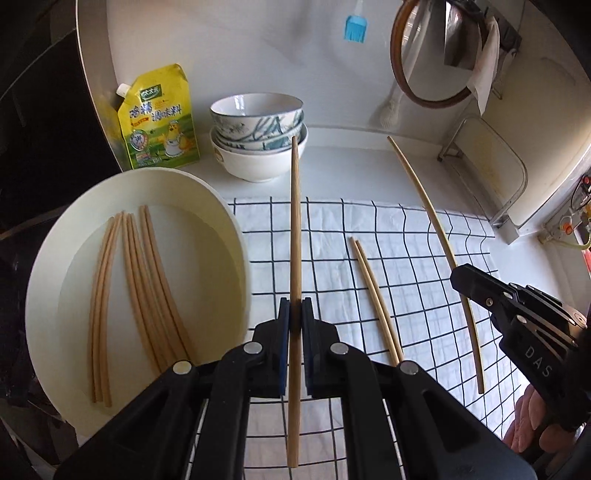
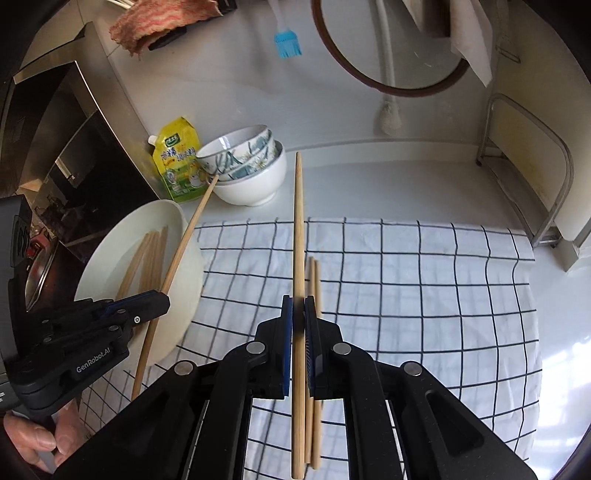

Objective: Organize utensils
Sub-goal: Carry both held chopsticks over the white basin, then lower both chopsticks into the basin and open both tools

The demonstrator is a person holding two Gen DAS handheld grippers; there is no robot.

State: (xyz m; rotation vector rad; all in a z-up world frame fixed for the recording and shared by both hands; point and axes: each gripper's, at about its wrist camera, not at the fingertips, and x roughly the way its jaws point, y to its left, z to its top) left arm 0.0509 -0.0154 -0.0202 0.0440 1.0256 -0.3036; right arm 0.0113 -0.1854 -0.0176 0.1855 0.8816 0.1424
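My left gripper (image 1: 295, 306) is shut on one wooden chopstick (image 1: 294, 221), held above a black-checked white cloth (image 1: 406, 240). To its left, a white plate (image 1: 218, 229) holds several chopsticks (image 1: 140, 277). Two more chopsticks (image 1: 373, 295) lie side by side on the cloth. At the right, my right gripper (image 1: 458, 273) holds a paler chopstick (image 1: 432, 218). In the right wrist view, the right gripper (image 2: 298, 304) is shut on that chopstick (image 2: 298, 221), above the pair on the cloth (image 2: 314, 280). The left gripper (image 2: 164, 299) shows at the left with its chopstick (image 2: 184, 251) over the plate (image 2: 184, 236).
Stacked bowls (image 1: 258, 147) and a yellow seasoning pouch (image 1: 159, 118) stand behind the plate by the wall. A blue brush (image 1: 355, 27) and a round wood-rimmed lid (image 1: 432, 55) hang above. A metal rack with a board (image 1: 495, 173) stands at the back right. A hand (image 2: 33, 439) grips the left tool.
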